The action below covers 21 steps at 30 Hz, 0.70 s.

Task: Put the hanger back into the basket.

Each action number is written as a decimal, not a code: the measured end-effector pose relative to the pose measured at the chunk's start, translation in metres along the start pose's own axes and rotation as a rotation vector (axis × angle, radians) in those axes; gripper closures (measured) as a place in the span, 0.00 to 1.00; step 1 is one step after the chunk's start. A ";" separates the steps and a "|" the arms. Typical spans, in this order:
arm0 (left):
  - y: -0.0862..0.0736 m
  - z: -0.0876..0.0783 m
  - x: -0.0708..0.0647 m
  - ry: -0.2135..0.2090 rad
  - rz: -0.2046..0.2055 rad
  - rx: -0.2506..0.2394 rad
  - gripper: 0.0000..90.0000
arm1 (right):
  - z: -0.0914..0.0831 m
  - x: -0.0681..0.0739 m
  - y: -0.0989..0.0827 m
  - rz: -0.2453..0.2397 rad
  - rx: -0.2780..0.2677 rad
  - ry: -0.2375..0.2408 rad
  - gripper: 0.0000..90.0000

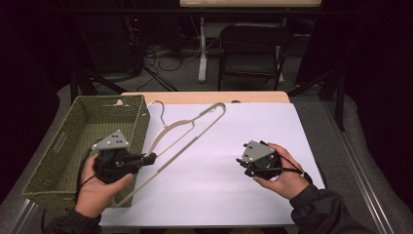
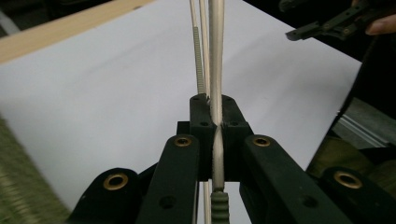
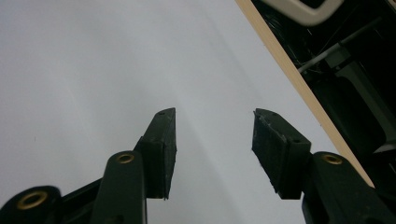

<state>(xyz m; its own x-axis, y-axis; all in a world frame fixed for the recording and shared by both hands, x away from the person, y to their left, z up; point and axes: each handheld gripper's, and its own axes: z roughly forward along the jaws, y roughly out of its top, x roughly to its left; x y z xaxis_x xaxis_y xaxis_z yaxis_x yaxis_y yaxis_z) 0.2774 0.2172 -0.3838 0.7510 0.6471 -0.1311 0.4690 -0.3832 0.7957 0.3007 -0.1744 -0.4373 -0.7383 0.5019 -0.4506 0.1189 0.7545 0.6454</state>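
at the bench, our left claw is clenched on the lower bar of a cream clothes hanger, which lies slanted across the white sheet with its far corner toward the back edge and its near corner against the green woven basket. our right claw hovers released and empty, well apart from it. we judge the hanger is being picked up; the next move calls for a steady lift, likely toward the basket.
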 end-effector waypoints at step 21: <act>-0.020 -0.057 0.069 0.174 -0.058 -0.063 0.97 | 0.003 -0.004 -0.014 0.054 0.013 -0.002 0.55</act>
<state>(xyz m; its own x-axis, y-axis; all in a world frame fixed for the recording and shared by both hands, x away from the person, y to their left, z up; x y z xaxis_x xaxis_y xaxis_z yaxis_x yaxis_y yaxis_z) 0.2934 0.3074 -0.3755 0.6295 0.7730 -0.0783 0.4755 -0.3036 0.8257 0.3038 -0.1859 -0.4468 -0.7293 0.5426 -0.4168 0.1671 0.7320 0.6605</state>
